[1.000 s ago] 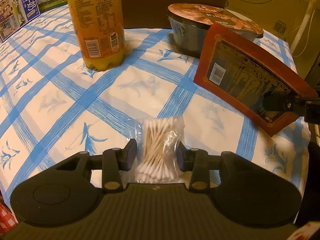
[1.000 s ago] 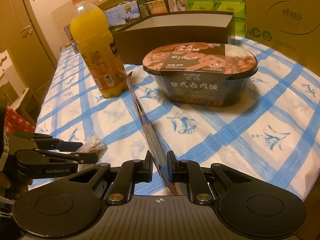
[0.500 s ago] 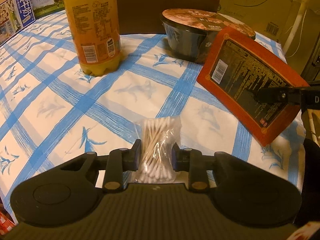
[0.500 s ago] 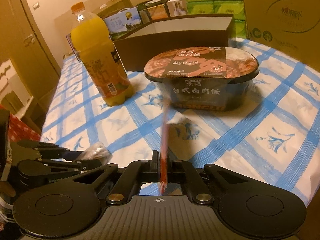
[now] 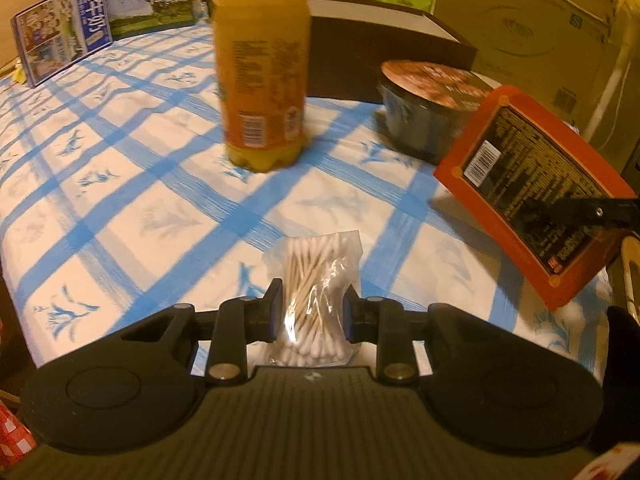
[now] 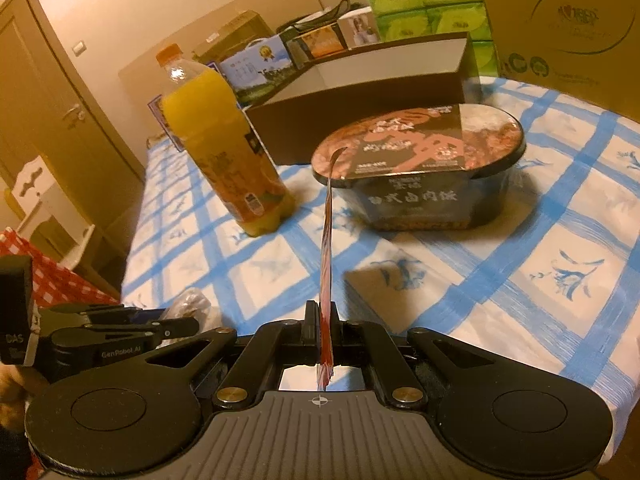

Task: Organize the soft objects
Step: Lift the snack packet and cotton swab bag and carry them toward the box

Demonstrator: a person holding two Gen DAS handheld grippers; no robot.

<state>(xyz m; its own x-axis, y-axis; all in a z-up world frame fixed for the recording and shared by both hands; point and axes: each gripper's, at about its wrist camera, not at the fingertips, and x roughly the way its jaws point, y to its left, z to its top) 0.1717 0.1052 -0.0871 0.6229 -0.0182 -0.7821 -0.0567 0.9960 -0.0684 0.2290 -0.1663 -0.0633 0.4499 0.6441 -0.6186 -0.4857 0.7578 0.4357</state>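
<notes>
My left gripper (image 5: 313, 307) is shut on a clear bag of cotton swabs (image 5: 316, 280), lifted just off the blue-checked tablecloth (image 5: 120, 208). A flat red packet (image 5: 532, 192) hangs tilted at the right of the left wrist view, pinched near its lower edge. In the right wrist view that red packet (image 6: 326, 264) shows edge-on, rising from between the pads of my right gripper (image 6: 325, 330), which is shut on it. The left gripper (image 6: 120, 340) with the bag of cotton swabs (image 6: 192, 304) sits at the lower left of that view.
An orange juice bottle (image 5: 262, 64) stands mid-table. A black instant-rice bowl (image 6: 420, 168) sits to its right, in front of an open brown box (image 6: 360, 100). Cardboard cartons (image 6: 560, 24), green tissue packs (image 6: 424, 4) and milk cartons (image 5: 60, 36) line the back. A door (image 6: 48, 112) is at left.
The left gripper closed on the swab bag and raised it while moving forward. The right gripper clamped fully on the red packet and rolled it from slanted to nearly upright.
</notes>
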